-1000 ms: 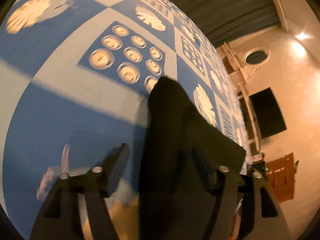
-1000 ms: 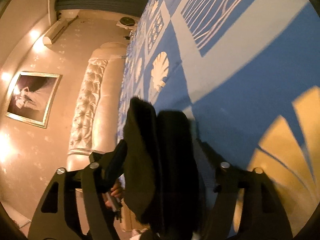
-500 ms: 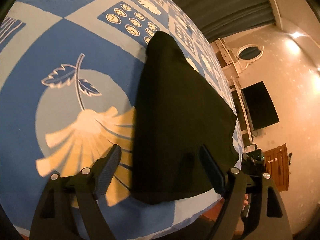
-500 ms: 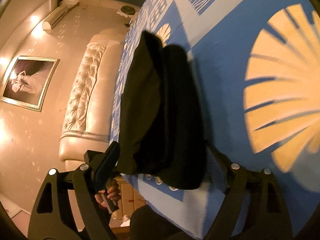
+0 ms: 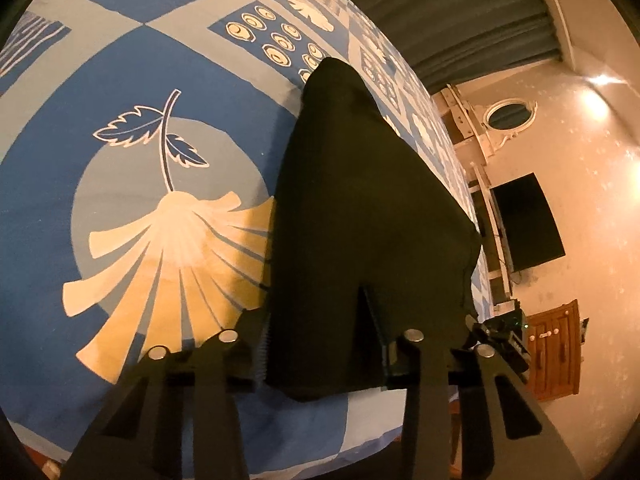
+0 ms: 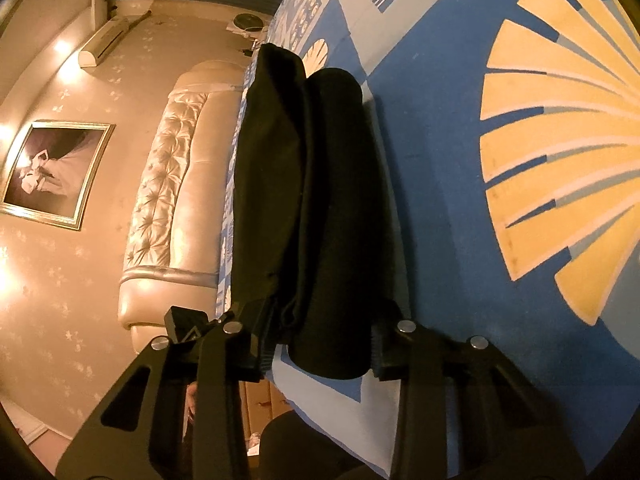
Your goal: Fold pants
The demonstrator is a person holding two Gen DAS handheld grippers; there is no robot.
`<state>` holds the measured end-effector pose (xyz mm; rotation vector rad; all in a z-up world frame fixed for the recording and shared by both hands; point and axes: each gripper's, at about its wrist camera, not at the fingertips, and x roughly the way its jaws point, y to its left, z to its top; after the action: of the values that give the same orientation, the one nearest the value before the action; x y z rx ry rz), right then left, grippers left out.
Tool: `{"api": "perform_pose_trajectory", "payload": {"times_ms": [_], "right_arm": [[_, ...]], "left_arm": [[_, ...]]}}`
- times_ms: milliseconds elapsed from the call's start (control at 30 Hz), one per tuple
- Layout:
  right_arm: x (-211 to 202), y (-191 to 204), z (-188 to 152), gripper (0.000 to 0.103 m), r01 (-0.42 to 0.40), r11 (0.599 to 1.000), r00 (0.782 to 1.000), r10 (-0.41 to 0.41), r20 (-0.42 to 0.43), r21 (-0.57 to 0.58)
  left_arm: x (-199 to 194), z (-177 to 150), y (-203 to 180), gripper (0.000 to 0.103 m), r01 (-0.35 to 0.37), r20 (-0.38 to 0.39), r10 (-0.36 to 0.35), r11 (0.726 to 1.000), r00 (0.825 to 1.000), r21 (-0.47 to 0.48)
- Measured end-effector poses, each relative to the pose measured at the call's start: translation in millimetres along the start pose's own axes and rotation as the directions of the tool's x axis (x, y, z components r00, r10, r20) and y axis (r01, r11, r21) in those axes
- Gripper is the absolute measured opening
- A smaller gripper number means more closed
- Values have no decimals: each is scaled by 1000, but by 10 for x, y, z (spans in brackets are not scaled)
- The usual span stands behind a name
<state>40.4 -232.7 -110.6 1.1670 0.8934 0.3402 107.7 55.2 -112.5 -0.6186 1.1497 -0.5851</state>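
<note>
The black pants [image 5: 360, 208] lie folded into a thick bundle on the blue patterned bedspread [image 5: 132, 92], near its front edge. My left gripper [image 5: 320, 344] has its jaws around the near end of the bundle, one finger [image 5: 252, 340] on each side of it, closed in on the cloth. In the right wrist view the pants [image 6: 316, 200] show as stacked rolled layers. My right gripper [image 6: 320, 344] likewise has its fingers [image 6: 260, 344] pressed on either side of the bundle's near end.
The bed edge runs just below the bundle in both views. A tufted cream headboard [image 6: 168, 184] and framed picture [image 6: 52, 172] stand to the left of the right wrist view. A wall TV [image 5: 528, 220] and wooden cabinet [image 5: 556, 352] are at the right of the left wrist view.
Both grippers have pulled back along the pants toward the bed's front edge and closed in on the bundle's near end. The bundle now lies flat on the bedspread.
</note>
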Motion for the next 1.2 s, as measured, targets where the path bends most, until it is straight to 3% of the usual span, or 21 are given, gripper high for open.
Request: {"api": "perform_pose_trajectory", "payload": {"times_ms": [167, 1200], "right_arm": [[-33, 4, 20, 32, -5, 1000, 1000, 5, 3, -3], [-59, 22, 9, 31, -35, 999, 999, 35, -5, 3]], "left_arm": [[-2, 19, -60, 35, -30, 1, 30, 999, 1000, 26], [-24, -14, -33, 31, -19, -2, 19, 999, 1000, 27]]}}
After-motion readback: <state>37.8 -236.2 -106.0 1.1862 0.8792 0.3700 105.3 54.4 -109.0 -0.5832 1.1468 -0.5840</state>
